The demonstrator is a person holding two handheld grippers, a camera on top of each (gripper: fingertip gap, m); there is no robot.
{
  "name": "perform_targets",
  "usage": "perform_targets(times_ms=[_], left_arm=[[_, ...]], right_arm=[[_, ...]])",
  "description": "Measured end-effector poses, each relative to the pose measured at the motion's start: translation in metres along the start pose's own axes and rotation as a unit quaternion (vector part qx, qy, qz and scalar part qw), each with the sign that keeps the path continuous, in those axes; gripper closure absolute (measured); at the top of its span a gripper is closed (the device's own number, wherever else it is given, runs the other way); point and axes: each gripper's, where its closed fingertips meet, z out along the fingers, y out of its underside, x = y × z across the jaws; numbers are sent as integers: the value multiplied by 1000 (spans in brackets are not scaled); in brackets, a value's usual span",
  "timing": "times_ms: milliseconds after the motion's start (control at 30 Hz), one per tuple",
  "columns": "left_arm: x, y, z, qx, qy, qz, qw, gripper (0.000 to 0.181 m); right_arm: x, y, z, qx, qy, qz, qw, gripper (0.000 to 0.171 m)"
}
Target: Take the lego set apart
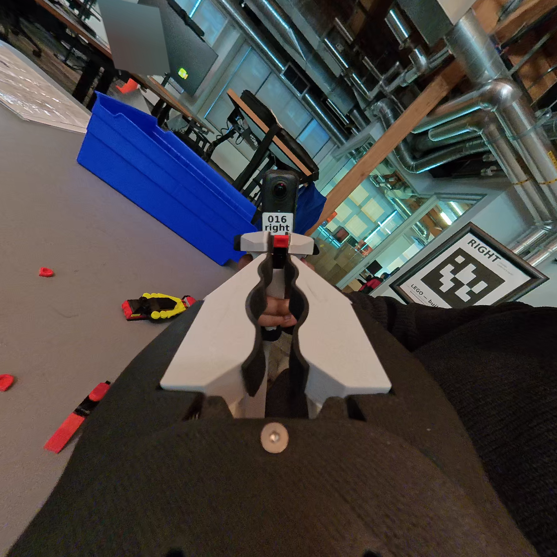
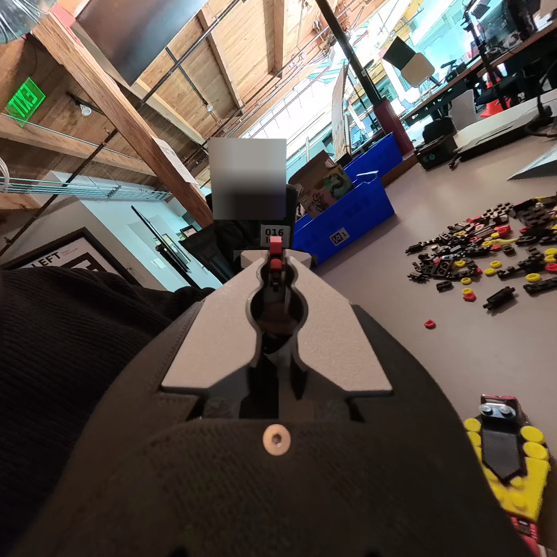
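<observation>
The two claws face each other, tip to tip, raised above the counter (image 1: 45,211). Each is closed narrowly on the same small red-and-black lego piece (image 1: 280,245), seen at frame centre in both views: the left claw (image 1: 278,265) grips its black lower part, the right claw (image 2: 275,265) its red part.

Only the left wrist view shows a red strip (image 1: 77,419) at lower left and the whole yellow-and-black lego body (image 1: 156,306) lying at mid-left, long axis roughly left to right. Only the right wrist view shows the pile of loose pieces (image 2: 488,250) at right. A blue bin (image 1: 156,171) stands behind.
</observation>
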Motion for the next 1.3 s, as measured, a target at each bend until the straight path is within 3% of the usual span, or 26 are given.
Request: perform_targets(times_ms=[133,233,300,533,700,1000,1300], left_arm=[[-1,-3,-2,7,0,0,1000,177],[1,-3,-3,8,5,4,1000,176],[1,-3,-4,7,4,11,1000,176],[6,-2,-3,-1,5,25,1000,176],[7,-1,-3,0,7,23,1000,176],[2,3,-2,-20,-10,-10,1000,174],[-1,7,-1,-67,-44,78,994,171]], right_arm=[[6,-5,-3,15,14,20,1000,148],[-1,-7,-3,11,0,10,1000,166],[-5,-5,-2,1,2,-16,1000,168],[-3,2,2,-18,16,-37,999,152],[-8,2,3,-18,4,-36,999,165],[-3,3,2,-39,43,-12,998,165],[0,0,0,2,38,72,997,166]])
